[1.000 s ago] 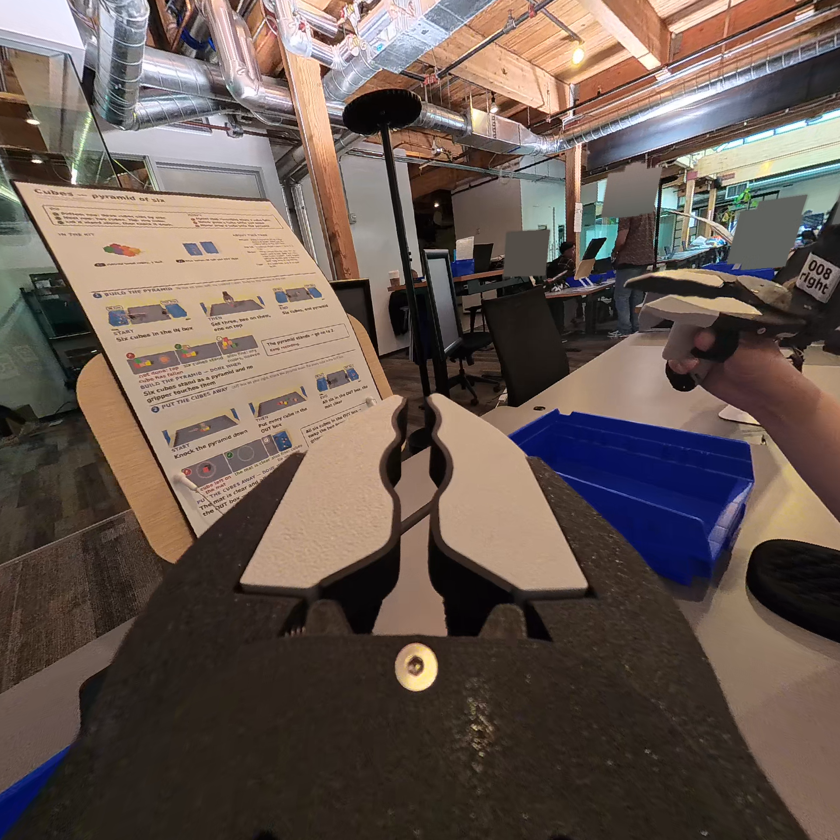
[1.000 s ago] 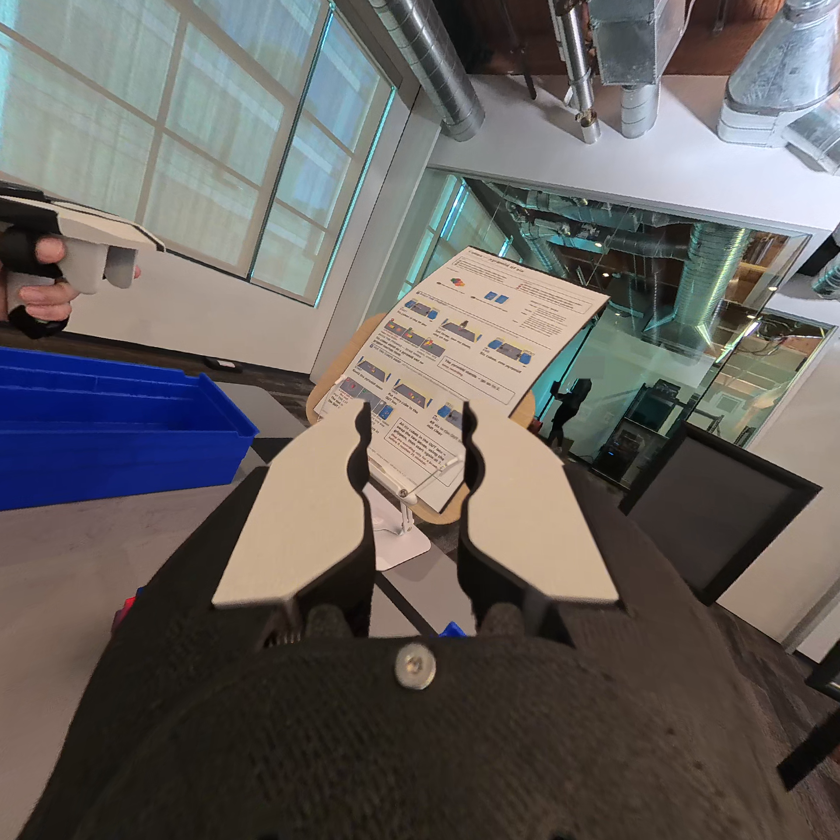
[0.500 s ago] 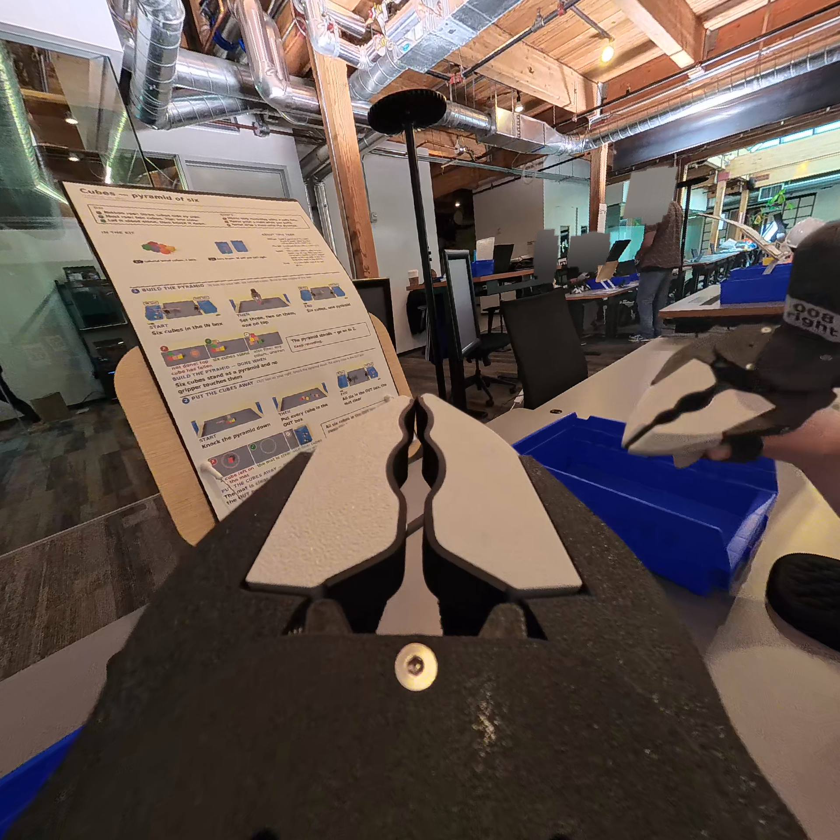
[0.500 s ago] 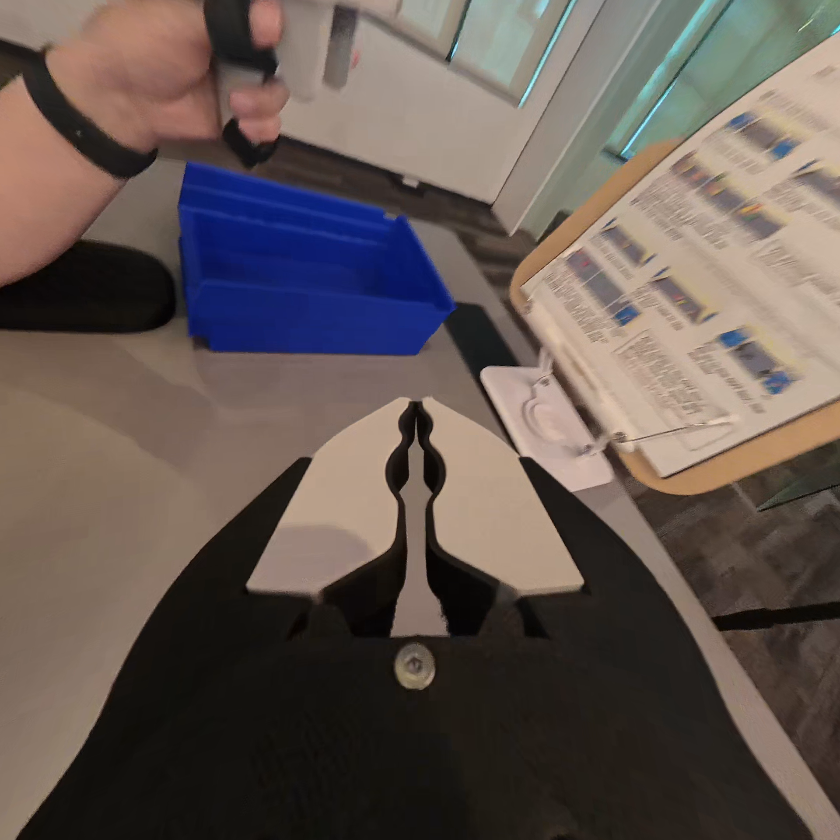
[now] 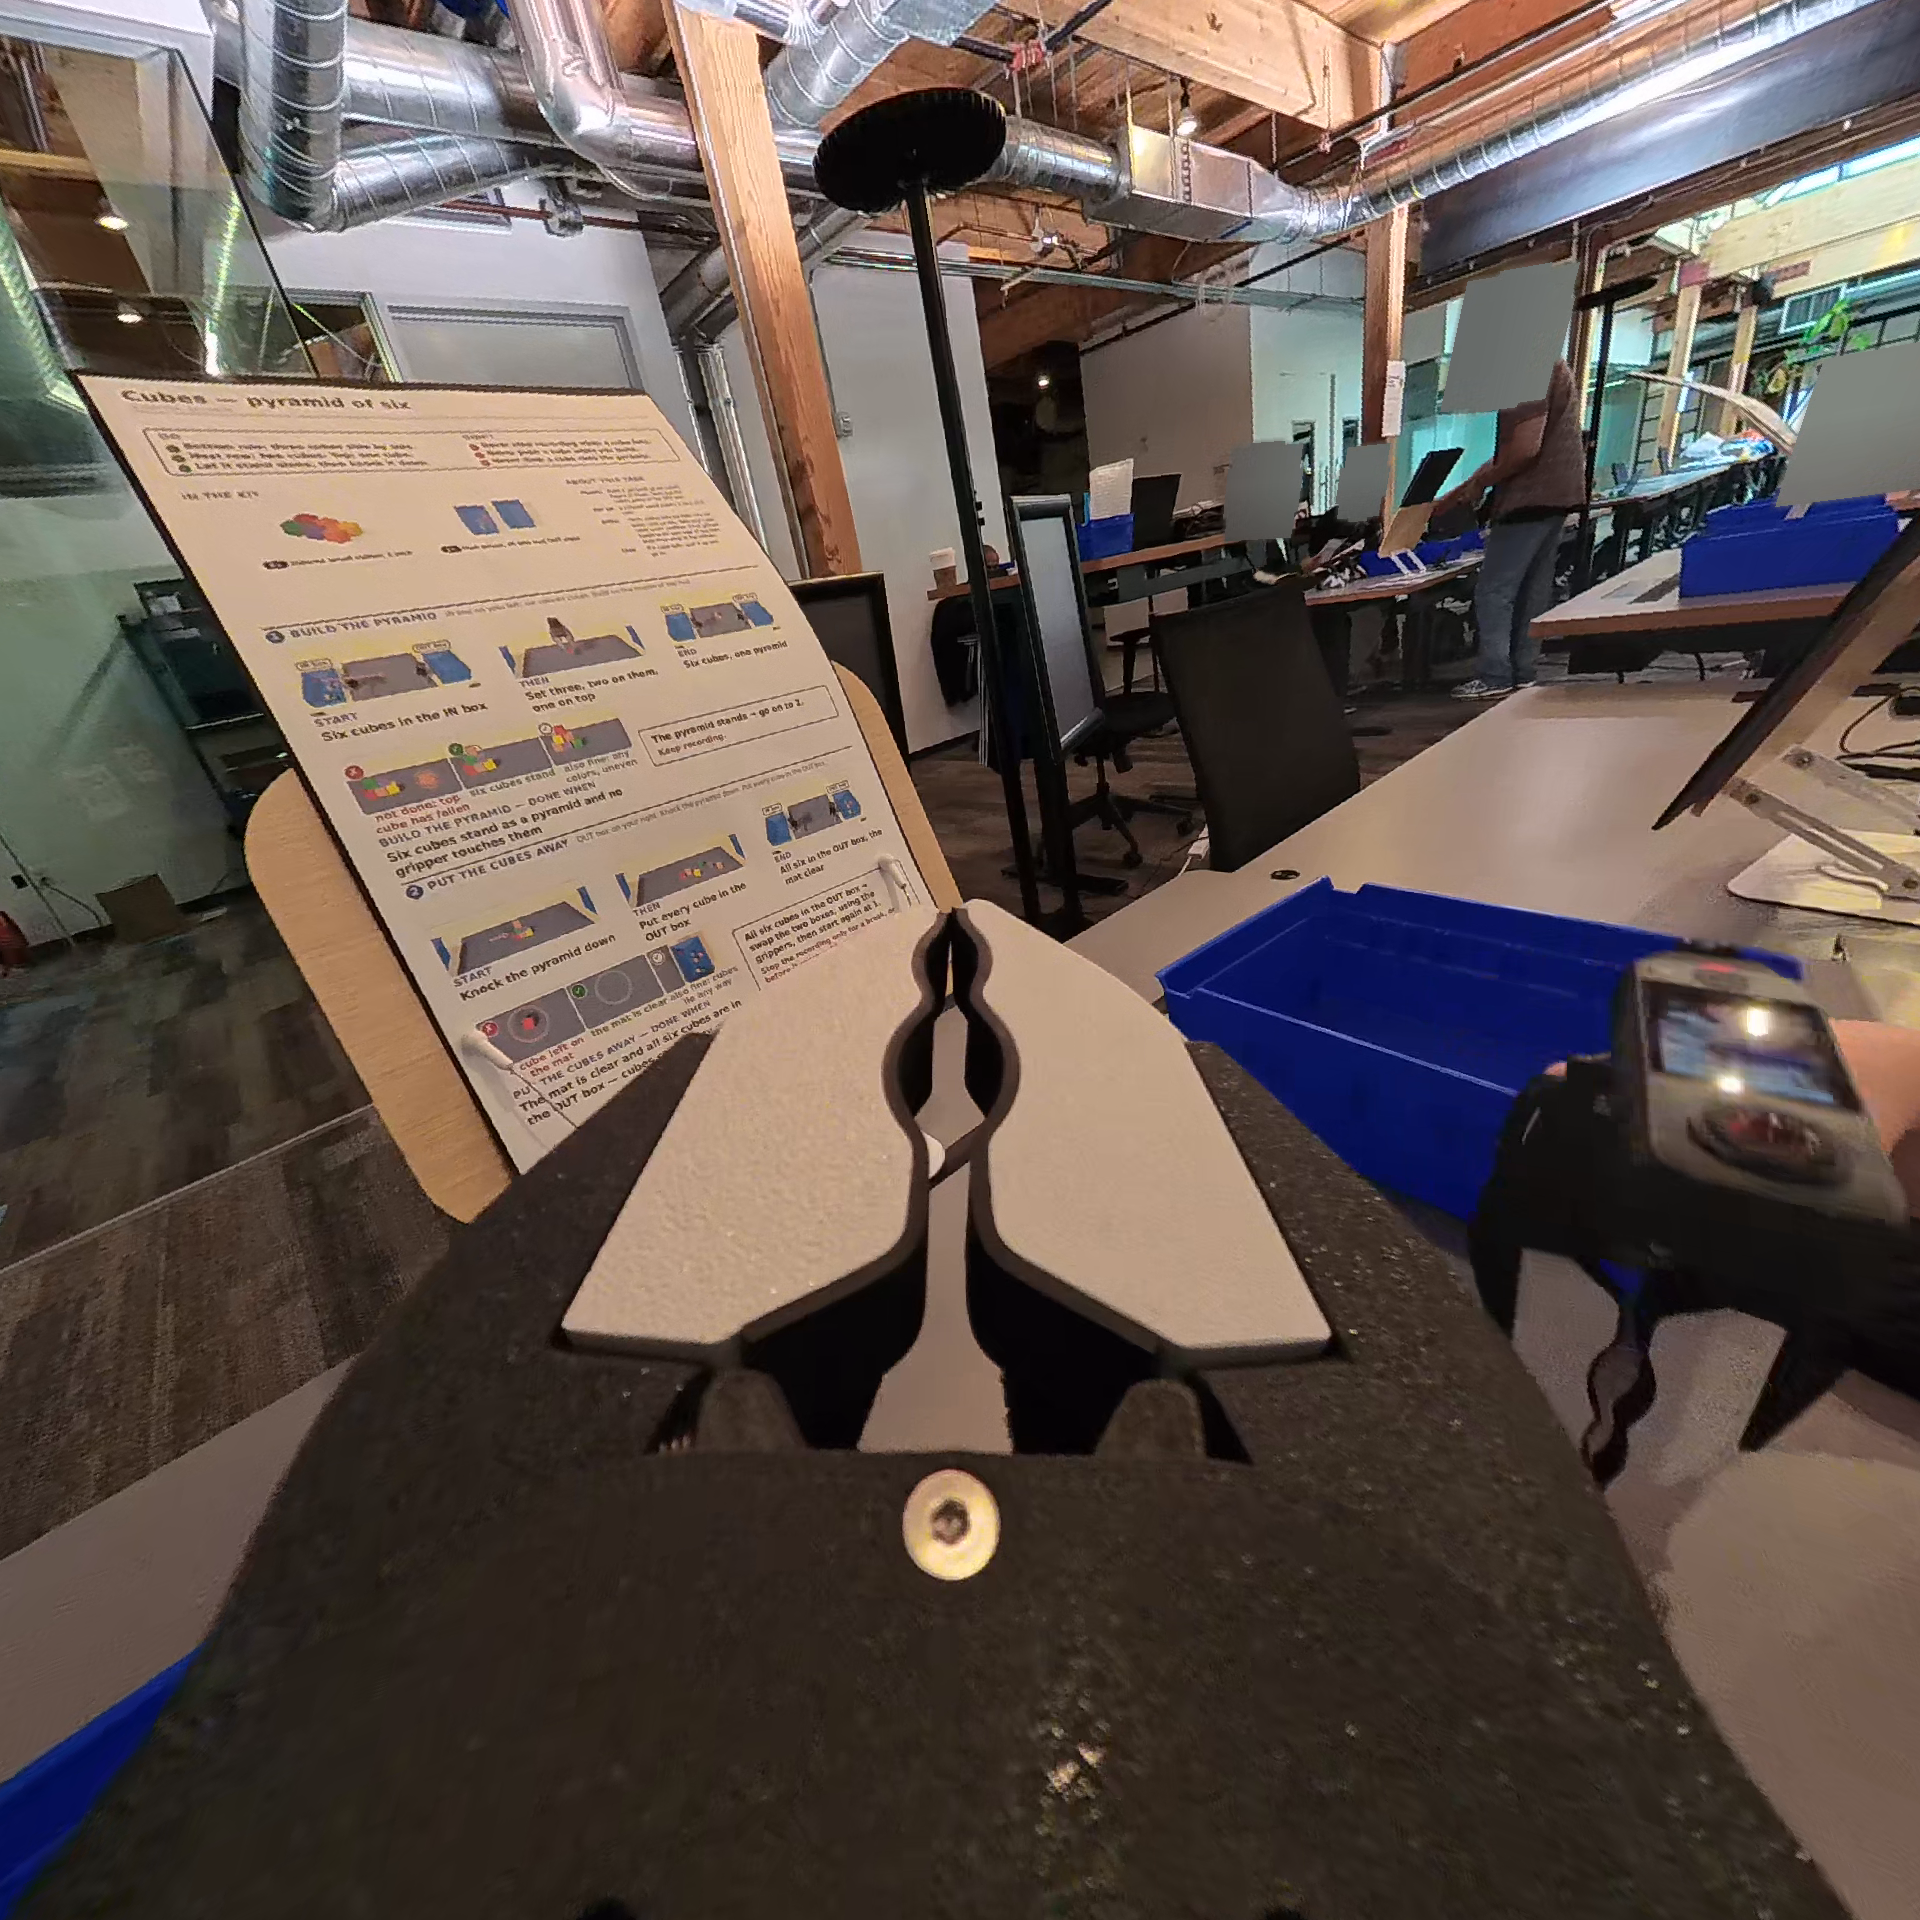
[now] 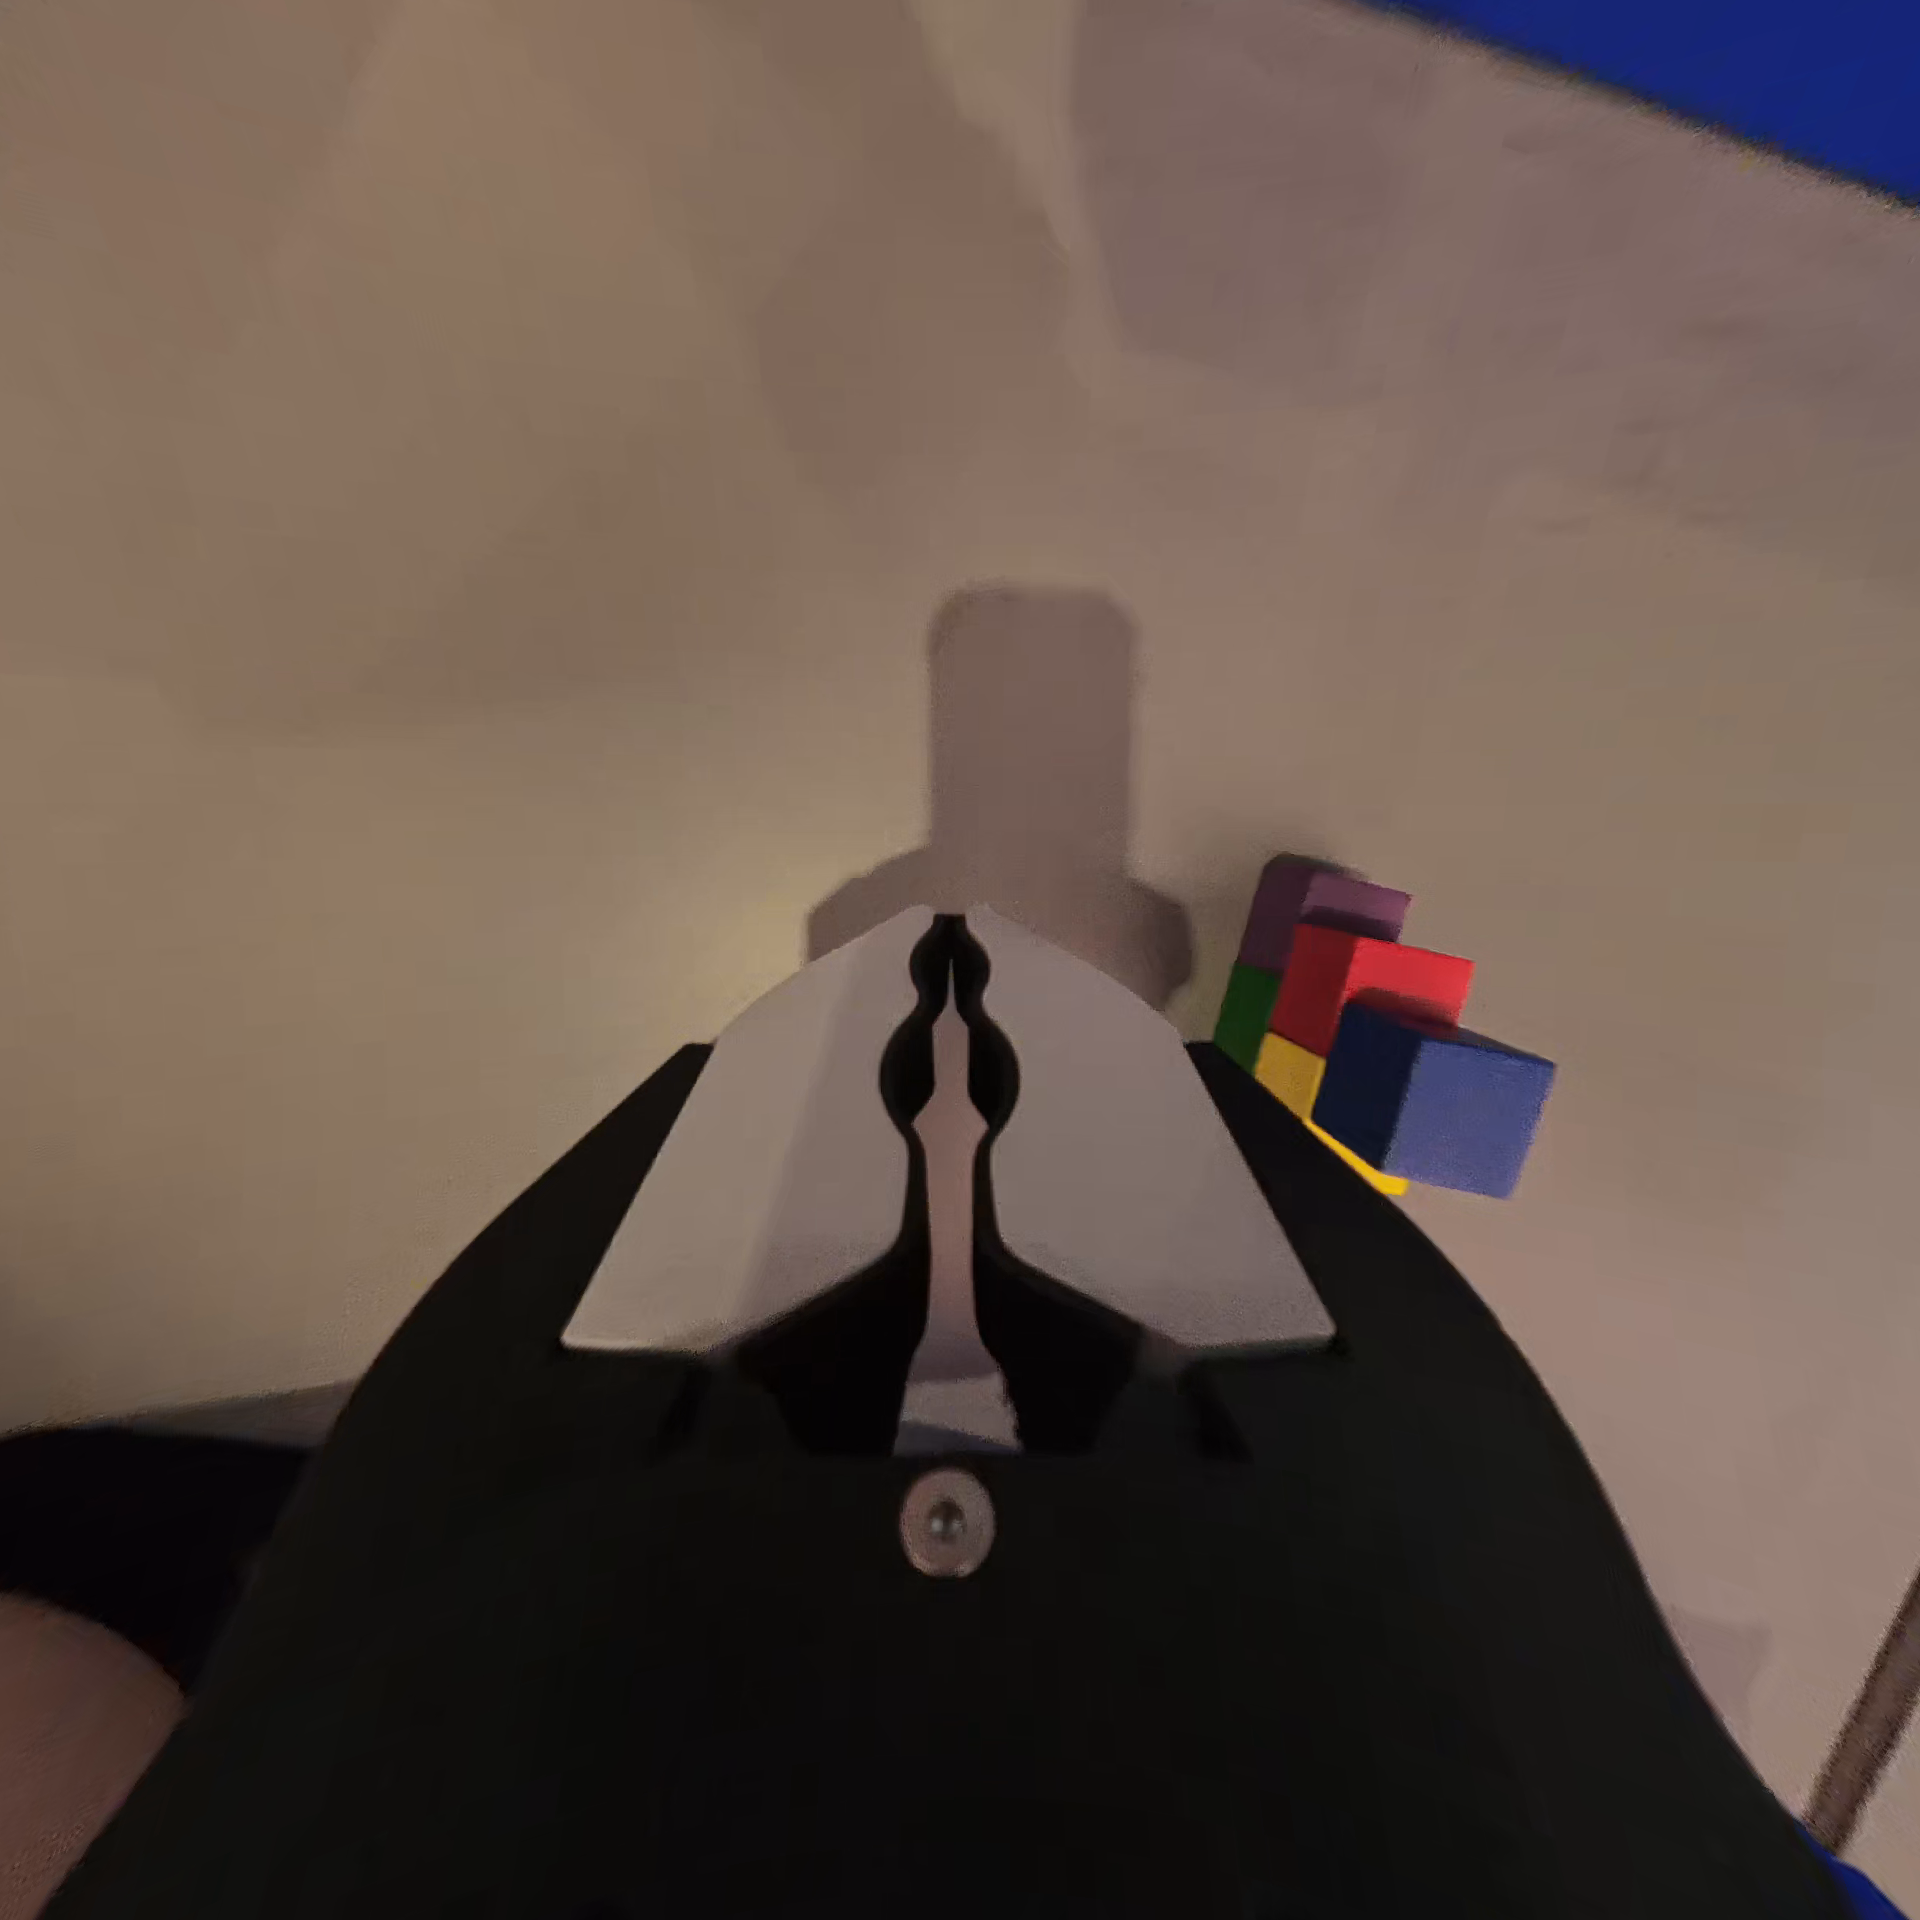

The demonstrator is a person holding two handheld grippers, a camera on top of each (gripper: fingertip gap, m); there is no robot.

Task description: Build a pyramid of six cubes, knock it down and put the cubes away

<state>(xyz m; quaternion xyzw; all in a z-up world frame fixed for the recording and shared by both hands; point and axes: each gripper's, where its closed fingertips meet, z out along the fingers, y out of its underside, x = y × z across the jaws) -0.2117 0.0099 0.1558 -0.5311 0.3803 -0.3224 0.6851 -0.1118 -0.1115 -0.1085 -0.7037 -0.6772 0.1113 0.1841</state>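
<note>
Swung down since half a second ago, the right gripper now points at the grey table, fingers pressed together on nothing; just right of it stands the pyramid: five cubes visible, blue, red, yellow, green, purple; only this view shows them; the left gripper, likewise closed and empty, faces one instruction sheet and one blue bin.

black gripper — grey fingers, silver screw
</note>
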